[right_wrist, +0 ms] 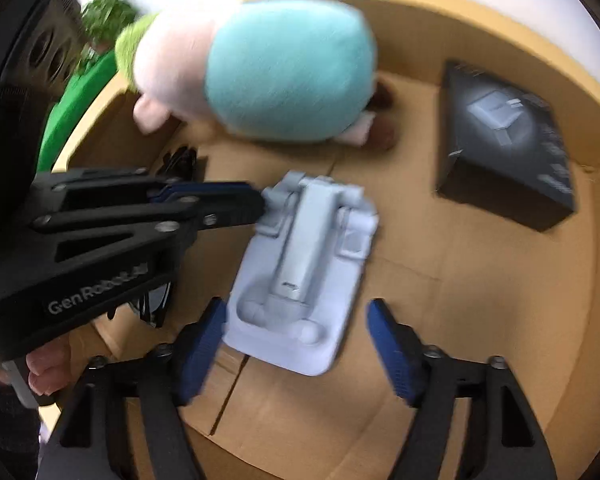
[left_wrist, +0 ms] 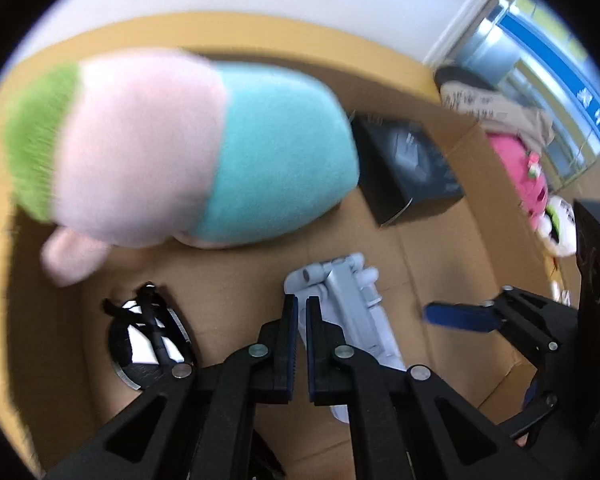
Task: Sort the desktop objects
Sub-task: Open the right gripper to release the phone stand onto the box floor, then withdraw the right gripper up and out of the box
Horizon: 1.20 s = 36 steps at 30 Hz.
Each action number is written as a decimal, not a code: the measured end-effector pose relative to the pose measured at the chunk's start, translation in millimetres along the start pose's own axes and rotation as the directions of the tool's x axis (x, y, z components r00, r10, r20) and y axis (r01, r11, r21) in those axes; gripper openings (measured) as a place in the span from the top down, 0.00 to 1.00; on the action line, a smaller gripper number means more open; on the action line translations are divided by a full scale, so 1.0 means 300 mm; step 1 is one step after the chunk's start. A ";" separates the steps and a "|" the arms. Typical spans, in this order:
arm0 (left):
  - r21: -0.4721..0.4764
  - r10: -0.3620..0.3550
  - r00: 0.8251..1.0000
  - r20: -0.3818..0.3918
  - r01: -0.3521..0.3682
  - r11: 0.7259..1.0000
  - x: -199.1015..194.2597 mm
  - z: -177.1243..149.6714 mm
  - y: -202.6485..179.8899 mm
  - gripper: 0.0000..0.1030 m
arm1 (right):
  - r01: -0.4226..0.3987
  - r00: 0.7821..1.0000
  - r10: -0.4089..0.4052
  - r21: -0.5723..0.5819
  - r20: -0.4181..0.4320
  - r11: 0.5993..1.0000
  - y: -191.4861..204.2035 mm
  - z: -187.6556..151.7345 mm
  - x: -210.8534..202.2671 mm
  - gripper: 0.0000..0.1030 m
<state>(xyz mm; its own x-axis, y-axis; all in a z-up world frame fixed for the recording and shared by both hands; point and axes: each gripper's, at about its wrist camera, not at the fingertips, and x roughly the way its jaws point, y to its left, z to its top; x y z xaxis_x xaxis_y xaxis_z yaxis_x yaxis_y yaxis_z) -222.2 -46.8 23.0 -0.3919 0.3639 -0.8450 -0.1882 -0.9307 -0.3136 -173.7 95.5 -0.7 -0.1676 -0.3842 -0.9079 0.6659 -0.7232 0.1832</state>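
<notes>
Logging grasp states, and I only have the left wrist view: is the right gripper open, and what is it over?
Observer: Open. The right gripper has its fingers spread either side of the grey stand's near end; whether they touch it is unclear.
Operator: Is the left gripper holding the stand?
Observer: No. The left gripper is closed, with its tips at the stand's far hinge corner.
Operator: Anything hidden behind the plush toy?
Observer: The plush toy has brown feet.

"GenRobot.AI" on left claw [right_wrist: 256, 204] body
</notes>
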 end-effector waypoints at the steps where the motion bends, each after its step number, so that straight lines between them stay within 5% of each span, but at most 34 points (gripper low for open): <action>1: 0.005 0.000 0.999 0.047 0.000 1.000 -0.052 -0.007 -0.010 0.97 | 0.006 0.999 -0.006 0.003 0.034 1.000 -0.003 -0.013 -0.031 0.07; 3: 0.029 0.026 0.985 0.169 -0.031 0.999 -0.180 -0.035 -0.047 0.94 | 0.048 0.991 -0.049 0.009 0.128 0.999 -0.006 -0.062 -0.129 0.02; 5: 0.058 0.096 0.938 0.332 -0.122 0.991 -0.342 -0.100 -0.107 0.74 | 0.115 0.970 -0.115 0.012 0.216 0.993 -0.002 -0.132 -0.238 0.00; 7: 0.036 0.179 0.857 0.483 -0.223 0.974 -0.476 -0.179 -0.164 0.07 | 0.150 0.942 -0.148 0.017 0.301 0.989 0.004 -0.189 -0.345 0.00; 9: -0.003 0.202 0.759 0.618 -0.255 0.967 -0.576 -0.260 -0.220 0.01 | 0.171 0.915 -0.165 0.016 0.368 0.985 0.041 -0.236 -0.434 0.00; 10: -0.001 0.186 0.724 0.664 -0.248 0.969 -0.617 -0.301 -0.243 0.01 | 0.193 0.894 -0.185 0.022 0.408 0.981 0.066 -0.267 -0.485 0.00; 12: 0.015 0.175 0.694 0.699 -0.259 0.966 -0.665 -0.362 -0.294 0.01 | 0.201 0.866 -0.191 0.029 0.462 0.979 0.083 -0.304 -0.542 0.00; 15: 0.004 0.213 0.697 0.685 -0.296 0.955 -0.682 -0.410 -0.339 0.01 | 0.204 0.822 -0.196 0.045 0.535 0.978 0.115 -0.363 -0.628 0.00; 18: 0.006 0.220 0.684 0.696 -0.311 0.950 -0.695 -0.463 -0.366 0.01 | 0.208 0.809 -0.192 0.035 0.555 0.977 0.128 -0.393 -0.639 0.01; 19: 0.007 0.216 0.687 0.694 -0.306 0.952 -0.699 -0.475 -0.370 0.11 | 0.210 0.811 -0.188 0.025 0.554 0.977 0.129 -0.410 -0.636 0.05; 20: 0.015 0.200 0.708 0.678 -0.286 0.958 -0.692 -0.481 -0.375 0.33 | 0.191 0.822 -0.165 0.009 0.544 0.982 0.128 -0.423 -0.633 0.28; 21: 0.054 0.137 0.774 0.618 -0.216 0.975 -0.675 -0.472 -0.369 0.97 | 0.174 0.835 -0.151 0.007 0.529 0.985 0.124 -0.430 -0.618 0.62; 22: 0.059 0.107 0.817 0.567 -0.170 0.984 -0.659 -0.477 -0.380 0.97 | 0.154 0.850 -0.140 0.014 0.509 0.988 0.115 -0.439 -0.604 0.69; 23: 0.049 0.093 0.841 0.532 -0.141 0.989 -0.637 -0.480 -0.375 0.99 | 0.144 0.853 -0.135 0.021 0.504 0.989 0.110 -0.449 -0.599 0.69; 26: 0.029 0.146 0.833 0.533 -0.191 0.981 -0.609 -0.520 -0.383 0.99 | 0.145 0.847 -0.141 0.032 0.513 0.989 0.108 -0.480 -0.606 0.68; 27: 0.019 0.153 0.830 0.536 -0.193 0.981 -0.610 -0.529 -0.384 0.93 | 0.143 0.847 -0.139 0.032 0.514 0.989 0.108 -0.486 -0.610 0.57; 28: 0.000 0.167 0.830 0.533 -0.197 0.980 -0.608 -0.536 -0.385 0.71 | 0.149 0.847 -0.144 0.032 0.511 0.988 0.107 -0.491 -0.613 0.43; 29: -0.013 0.176 0.832 0.527 -0.199 0.980 -0.608 -0.537 -0.387 0.54 | 0.161 0.844 -0.158 0.038 0.513 0.986 0.106 -0.496 -0.618 0.07; 30: -0.028 0.188 0.830 0.526 -0.203 0.979 -0.606 -0.540 -0.389 0.22 | 0.172 0.837 -0.170 0.046 0.520 0.984 0.106 -0.505 -0.626 0.01; 32: -0.046 0.198 0.810 0.553 -0.207 0.977 -0.618 -0.559 -0.392 0.17 | 0.176 0.841 -0.179 0.055 0.511 0.983 0.100 -0.512 -0.628 0.00; 36: -0.063 0.197 0.826 0.527 -0.194 0.979 -0.615 -0.571 -0.385 0.17 | 0.182 0.845 -0.191 0.066 0.500 0.981 0.083 -0.528 -0.629 0.00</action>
<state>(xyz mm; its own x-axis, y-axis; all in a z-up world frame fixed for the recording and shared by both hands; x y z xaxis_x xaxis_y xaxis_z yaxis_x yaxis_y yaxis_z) 26.0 -12.4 140.9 -0.8359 0.1363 -0.5317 -0.0520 -0.9840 -0.1705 -10.4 240.8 115.4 -0.6319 -0.4734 -0.6137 0.5745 -0.8176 0.0390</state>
